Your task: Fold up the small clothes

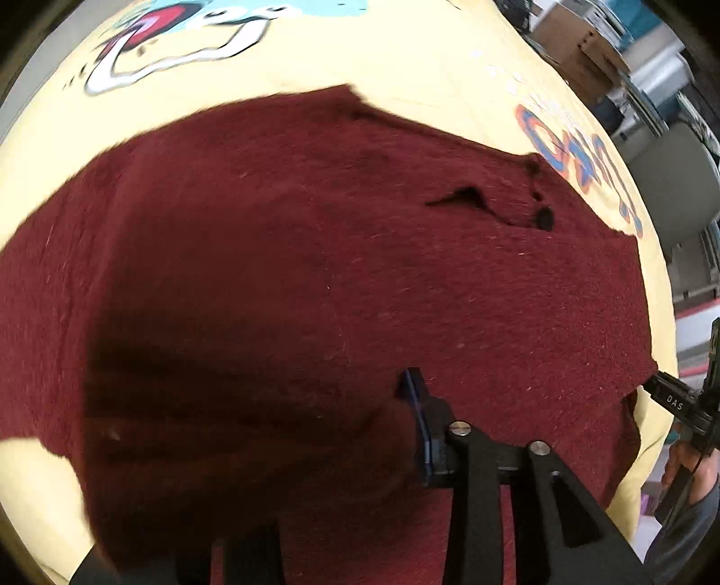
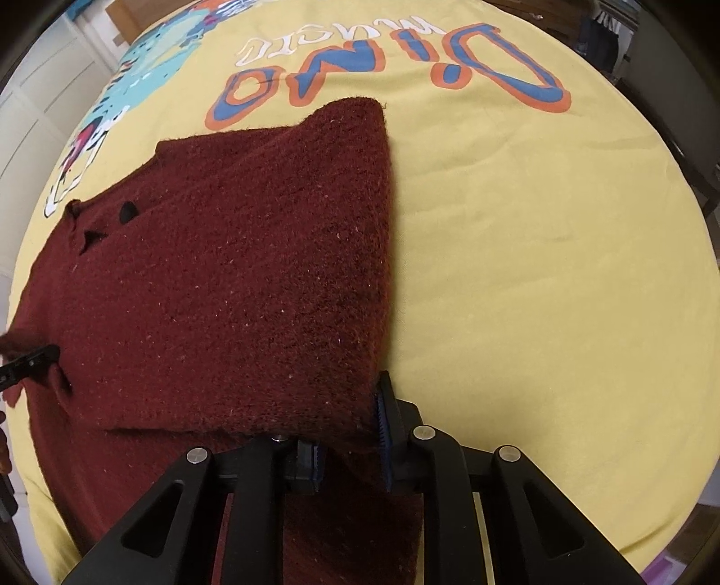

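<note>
A dark red knitted garment with black buttons lies on a yellow dinosaur-print cloth, its right side folded over along a straight edge. My right gripper is shut on the near end of that folded edge, with knit pressed between its blue pads. It also appears in the left wrist view as the right gripper at the garment's corner. My left gripper has knit bunched between its fingers. Its left finger is hidden under raised fabric. In the right wrist view the left gripper grips the garment's left edge.
The yellow cloth covers the whole work surface and drops off at its rounded edges. Cardboard boxes and a grey chair stand beyond it. White cabinet doors are on the far left. A person's hand holds the right gripper.
</note>
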